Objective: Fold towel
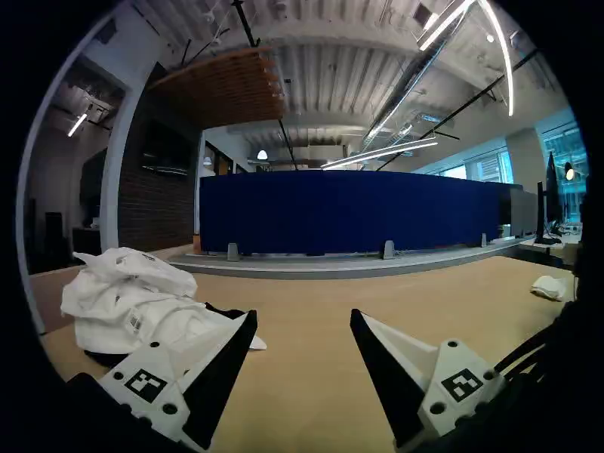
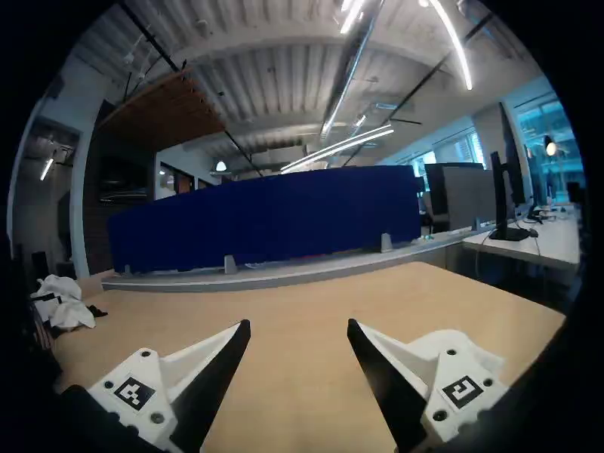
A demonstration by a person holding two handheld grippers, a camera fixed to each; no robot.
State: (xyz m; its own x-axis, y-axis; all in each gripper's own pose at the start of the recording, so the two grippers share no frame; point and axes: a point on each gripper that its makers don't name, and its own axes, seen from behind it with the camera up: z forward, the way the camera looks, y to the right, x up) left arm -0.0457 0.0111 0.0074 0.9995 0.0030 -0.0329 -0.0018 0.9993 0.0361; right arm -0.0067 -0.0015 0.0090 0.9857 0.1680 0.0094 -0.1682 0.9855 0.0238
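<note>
A crumpled pile of white towels point(image 1: 132, 298) lies on the wooden table point(image 1: 317, 377), just beyond and left of my left gripper point(image 1: 303, 320), which is open with nothing between its fingers. One small white towel point(image 1: 550, 286) lies alone at the far right of the left gripper view. In the right gripper view the same white pile point(image 2: 62, 302) sits far off at the left edge of the table point(image 2: 302, 340). My right gripper point(image 2: 298, 326) is open over bare wood, and a bit of white cloth point(image 2: 460, 343) peeks from behind its right finger.
A long blue partition point(image 1: 347, 211) on a grey base closes off the far side of the table. Desks with monitors point(image 2: 502, 189) stand to the right. A dark brick wall point(image 1: 155, 189) is at the left.
</note>
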